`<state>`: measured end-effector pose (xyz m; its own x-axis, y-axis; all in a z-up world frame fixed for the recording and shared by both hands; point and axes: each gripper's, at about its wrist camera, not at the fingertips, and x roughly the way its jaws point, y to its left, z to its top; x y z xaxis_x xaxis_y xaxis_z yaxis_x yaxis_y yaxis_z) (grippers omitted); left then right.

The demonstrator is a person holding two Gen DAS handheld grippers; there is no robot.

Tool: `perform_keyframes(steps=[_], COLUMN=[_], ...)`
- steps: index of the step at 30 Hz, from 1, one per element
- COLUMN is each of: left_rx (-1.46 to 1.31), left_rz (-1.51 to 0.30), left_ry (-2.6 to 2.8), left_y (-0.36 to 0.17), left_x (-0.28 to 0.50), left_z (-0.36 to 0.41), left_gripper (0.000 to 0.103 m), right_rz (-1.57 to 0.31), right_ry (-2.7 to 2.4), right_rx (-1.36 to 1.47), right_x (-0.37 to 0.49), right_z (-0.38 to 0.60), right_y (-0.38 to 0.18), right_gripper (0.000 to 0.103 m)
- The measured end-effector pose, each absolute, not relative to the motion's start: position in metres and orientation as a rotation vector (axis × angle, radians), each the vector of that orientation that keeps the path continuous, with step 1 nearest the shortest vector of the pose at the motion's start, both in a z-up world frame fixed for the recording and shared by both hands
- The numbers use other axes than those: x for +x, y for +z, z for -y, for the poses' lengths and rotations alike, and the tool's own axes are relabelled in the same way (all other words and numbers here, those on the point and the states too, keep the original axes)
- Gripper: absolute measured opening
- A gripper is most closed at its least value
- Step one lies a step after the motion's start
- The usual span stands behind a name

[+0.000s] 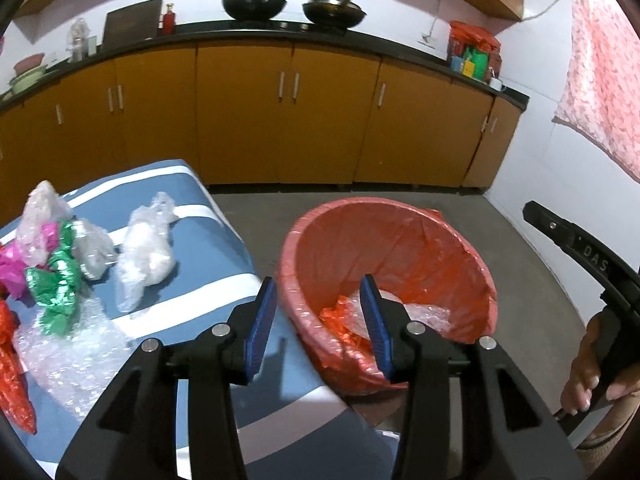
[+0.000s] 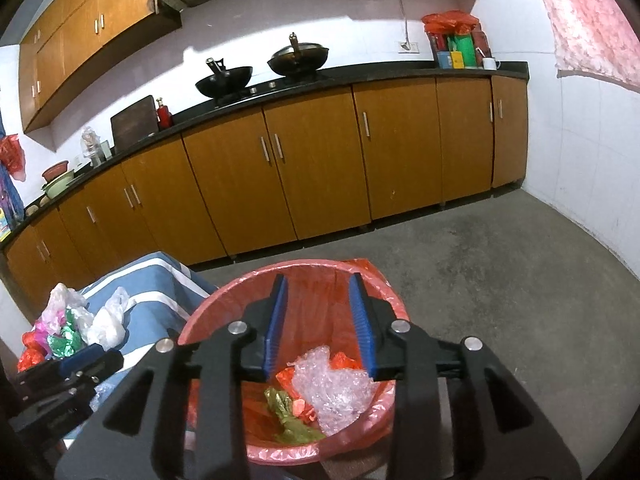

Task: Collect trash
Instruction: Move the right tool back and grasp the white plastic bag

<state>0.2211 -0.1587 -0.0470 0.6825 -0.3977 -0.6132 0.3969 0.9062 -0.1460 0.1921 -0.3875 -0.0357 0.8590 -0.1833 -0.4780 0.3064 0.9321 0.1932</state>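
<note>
Round bin lined with a red plastic bag (image 1: 400,240), blue cloth with white stripes (image 1: 224,248) on the left, crumpled green foil wrapper (image 1: 54,284), magenta foil wrapper (image 1: 10,268), orange-brown cabinet doors (image 1: 288,120) far.

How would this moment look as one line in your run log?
left gripper: open, empty | right gripper: open, over bin | bubble wrap in bin | wrappers on table

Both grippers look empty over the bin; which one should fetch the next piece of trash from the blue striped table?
Left, probably. The left gripper, open and empty, sits beside the table near the clear plastic bag. The right gripper hangs over the red bin, farther away.
</note>
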Motion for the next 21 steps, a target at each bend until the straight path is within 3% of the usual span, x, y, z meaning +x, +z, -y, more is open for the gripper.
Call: perform_keyframes(steps=[15, 21], left_rx=[-0.005, -0.003], left_rz=[-0.609, -0.592], left_ry=[-0.210, -0.050], left_y=[-0.037, -0.039], left_x=[0.197, 0.194], left_z=[0.050, -0.011], left_gripper=[0.050, 0.060], right_rz=[-0.514, -0.553], right_ry=[-0.098, -0.007], right_rx=[0.218, 0.203], right_x=[0.204, 0.220], right_z=[0.316, 0.269], right_y=[-0.033, -0.037], right_gripper=[0.035, 0.035])
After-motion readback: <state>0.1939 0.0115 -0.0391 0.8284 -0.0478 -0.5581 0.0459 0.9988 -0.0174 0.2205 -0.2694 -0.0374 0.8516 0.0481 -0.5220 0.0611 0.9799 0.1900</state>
